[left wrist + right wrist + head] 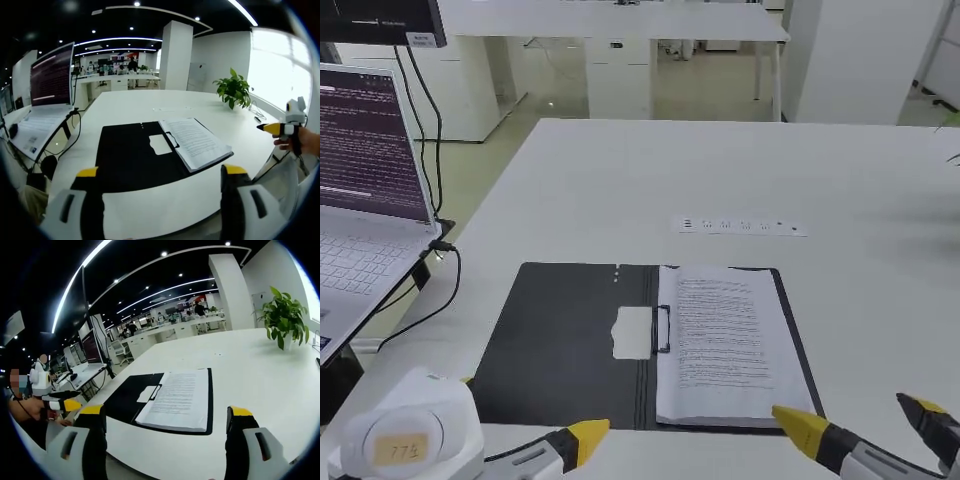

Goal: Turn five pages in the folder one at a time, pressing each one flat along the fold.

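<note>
A black folder [565,345] lies open on the white table, with a white label and a clip near its spine. A stack of printed pages [725,340] rests flat on its right half. My left gripper [528,412] hovers open over the table's near edge, just in front of the folder's left half, with nothing between its fingers. My right gripper [860,418] is open too, off the folder's near right corner. From the left gripper [160,172] the folder [130,155] and pages [195,142] lie ahead. From the right gripper [165,411] the pages [180,400] lie straight ahead.
An open laptop [365,200] stands at the left on a stand, with black cables [440,300] hanging beside the table edge. A white power strip [740,226] is set into the table beyond the folder. A potted plant [234,90] sits at the far right.
</note>
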Available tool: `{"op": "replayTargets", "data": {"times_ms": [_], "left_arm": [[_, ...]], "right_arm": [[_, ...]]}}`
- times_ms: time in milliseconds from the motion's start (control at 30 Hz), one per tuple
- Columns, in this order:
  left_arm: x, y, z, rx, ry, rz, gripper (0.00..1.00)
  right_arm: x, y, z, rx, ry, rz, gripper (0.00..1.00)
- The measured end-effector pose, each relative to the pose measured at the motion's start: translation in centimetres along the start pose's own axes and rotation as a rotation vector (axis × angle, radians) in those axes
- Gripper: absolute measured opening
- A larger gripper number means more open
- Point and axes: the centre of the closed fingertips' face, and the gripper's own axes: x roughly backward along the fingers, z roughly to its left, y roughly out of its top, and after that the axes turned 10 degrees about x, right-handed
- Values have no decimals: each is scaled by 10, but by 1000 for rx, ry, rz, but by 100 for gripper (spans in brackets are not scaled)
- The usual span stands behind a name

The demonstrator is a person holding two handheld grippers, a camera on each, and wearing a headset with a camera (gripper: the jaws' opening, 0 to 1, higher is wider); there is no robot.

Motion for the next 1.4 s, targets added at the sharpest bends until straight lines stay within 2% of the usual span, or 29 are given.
{"op": "replayTargets", "data": {"times_ms": [900,1267,1400], "left_arm": [[-1,1,-2,-10,0,1,98],[-7,0,-7,-16,-13,9,98],[-12,-1,-12,-33,-28,18,97]], "right_arm": [[3,1,-7,-18,-22,-14,100],[7,-2,-9,-21,-27,-11,100],[9,-1,-10,-22,-30,-14,100]]}}
